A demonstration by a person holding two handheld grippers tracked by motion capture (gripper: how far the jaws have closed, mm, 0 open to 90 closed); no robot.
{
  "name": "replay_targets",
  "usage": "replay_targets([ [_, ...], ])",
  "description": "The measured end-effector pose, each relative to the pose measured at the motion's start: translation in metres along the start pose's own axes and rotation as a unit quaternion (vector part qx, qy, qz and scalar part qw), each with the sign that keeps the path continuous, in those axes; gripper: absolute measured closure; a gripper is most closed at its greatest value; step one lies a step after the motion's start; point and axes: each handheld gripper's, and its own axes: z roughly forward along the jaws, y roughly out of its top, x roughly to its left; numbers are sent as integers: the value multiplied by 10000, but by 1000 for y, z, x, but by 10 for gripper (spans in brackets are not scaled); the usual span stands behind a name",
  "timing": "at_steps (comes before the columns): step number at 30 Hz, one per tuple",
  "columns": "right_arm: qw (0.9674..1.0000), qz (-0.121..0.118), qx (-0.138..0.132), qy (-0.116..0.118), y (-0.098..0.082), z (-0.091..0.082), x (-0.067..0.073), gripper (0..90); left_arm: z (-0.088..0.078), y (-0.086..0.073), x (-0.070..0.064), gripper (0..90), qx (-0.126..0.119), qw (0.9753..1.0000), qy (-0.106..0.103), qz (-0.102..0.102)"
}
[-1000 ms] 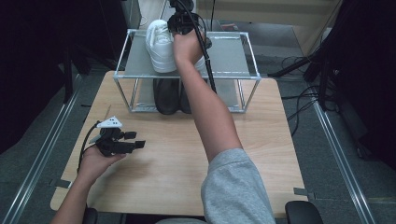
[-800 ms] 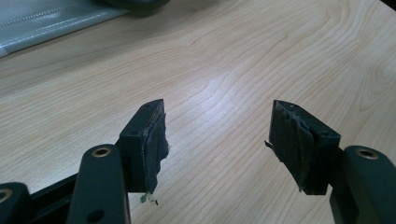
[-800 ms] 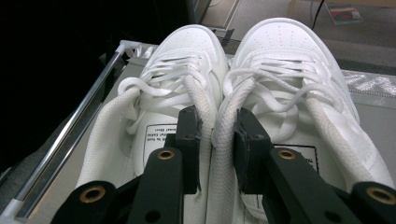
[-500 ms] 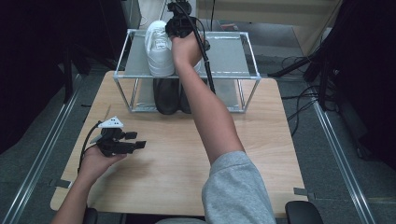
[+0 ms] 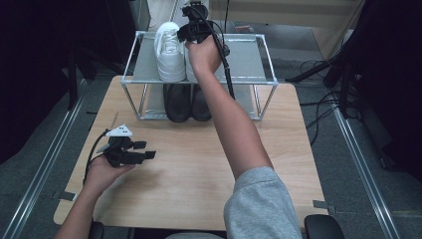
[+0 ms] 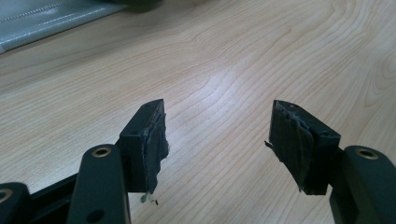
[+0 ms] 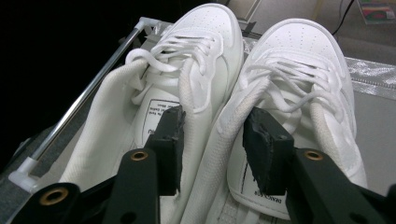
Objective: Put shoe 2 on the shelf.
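Left gripper (image 5: 142,152) idles, jaws spread, over the pale wooden table (image 5: 199,164). Far on the metal-framed rack (image 5: 249,55), right gripper (image 7: 212,140), jaws just opening, straddles both white leather sneakers' (image 7: 201,84) collars; withdrawing crookedly could snag and drag them.

R tool (image 7: 212,140) jaws just opening, L tool (image 6: 217,140) open, low

- Pair of white sneakers (image 7: 261,93): smooth matt leather-like uppers, woven cloth laces.
- Silver metal-framed shoe rack (image 5: 263,55): shiny tubes, dull grey shelf.
- Light wooden table (image 6: 243,56): smooth, faintly glossy grain.
- Pair of black shoes (image 5: 188,102): matt.
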Motion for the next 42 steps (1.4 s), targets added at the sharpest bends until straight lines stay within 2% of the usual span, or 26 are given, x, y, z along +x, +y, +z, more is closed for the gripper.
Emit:
replay_targets([
  [3,9999,-134,-67,68,-3,-4,-3,546,0,0,0,369,31,10000,3,25],
  [11,9985,-24,-165,520,-12,-20,-19,499,2,0,-1,368,35,10000,21,-1],
  [23,9958,-192,-198,872,-30,-44,-33,452,4,0,-1,368,111,9999,38,12],
  [30,9926,-426,-130,1131,-38,-59,-30,430,4,-1,-1,368,138,9999,41,6],
  [36,9884,-642,-269,1350,-47,-71,-26,429,4,-1,-1,368,161,9998,52,41],
  [42,9855,-781,-326,1470,-54,-84,-24,400,5,-2,-1,367,178,9998,50,28],
])
